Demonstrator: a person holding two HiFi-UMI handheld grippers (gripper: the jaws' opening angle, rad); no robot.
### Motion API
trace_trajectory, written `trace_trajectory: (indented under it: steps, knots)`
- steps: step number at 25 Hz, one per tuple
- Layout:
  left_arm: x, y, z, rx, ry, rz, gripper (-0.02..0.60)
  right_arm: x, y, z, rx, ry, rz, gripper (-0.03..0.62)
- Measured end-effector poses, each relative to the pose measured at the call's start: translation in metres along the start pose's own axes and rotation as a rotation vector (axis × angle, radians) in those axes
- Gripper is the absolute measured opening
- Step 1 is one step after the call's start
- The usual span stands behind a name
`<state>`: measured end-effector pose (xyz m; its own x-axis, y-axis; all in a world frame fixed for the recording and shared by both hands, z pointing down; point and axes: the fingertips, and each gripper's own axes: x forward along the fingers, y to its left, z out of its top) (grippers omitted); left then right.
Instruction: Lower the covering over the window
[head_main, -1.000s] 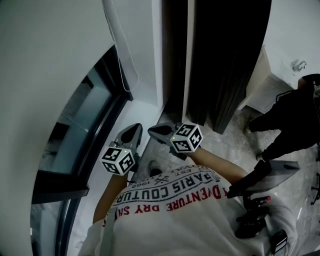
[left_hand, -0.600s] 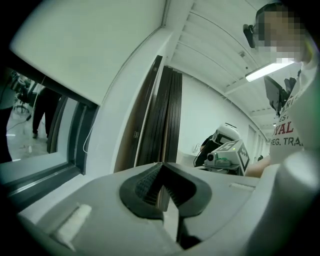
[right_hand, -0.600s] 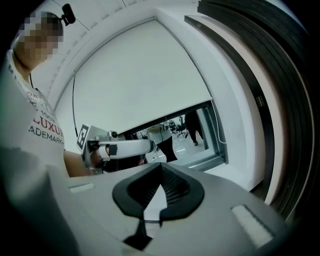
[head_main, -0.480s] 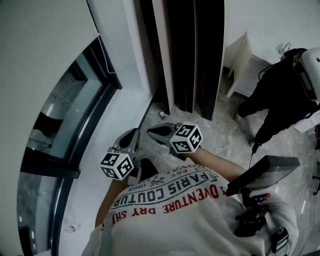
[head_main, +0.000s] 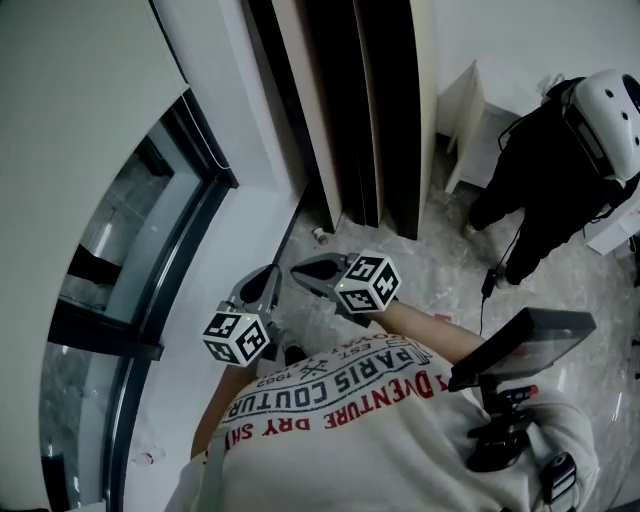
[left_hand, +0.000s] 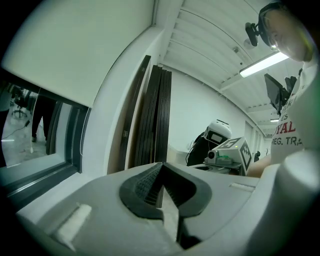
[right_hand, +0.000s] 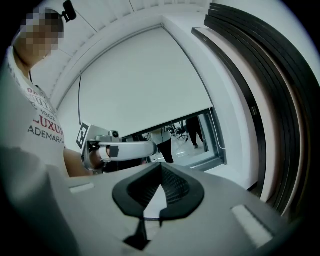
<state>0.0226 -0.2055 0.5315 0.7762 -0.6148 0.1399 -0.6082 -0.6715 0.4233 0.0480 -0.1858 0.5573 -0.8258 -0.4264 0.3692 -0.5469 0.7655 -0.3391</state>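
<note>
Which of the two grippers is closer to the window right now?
The left gripper, on the side of the window. The right gripper sits beyond it, toward the leaning dark panels.

The head view is dim and grey-blue, and its dark panels (head_main: 385, 100) are nearly black. In the left gripper view a ceiling strip light (left_hand: 263, 64) glares white. The window (right_hand: 195, 142) shows a brighter scene beyond the glass. Both gripper views bend strongly at the edges, with black corners and soft, blurred foregrounds.
</note>
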Motion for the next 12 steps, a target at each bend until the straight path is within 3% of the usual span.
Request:
trace_trajectory:
  steps: [4,12]
  knots:
    - [0.001,0.004,0.006,0.024,0.010,-0.009,0.003,0.004,-0.003,0.005,-0.002,-0.019,-0.009,0.006]
    - [-0.007,0.005,-0.009,-0.023,0.019,0.014,0.003,0.005,0.003,-0.007,0.001,0.026,0.004,0.006]
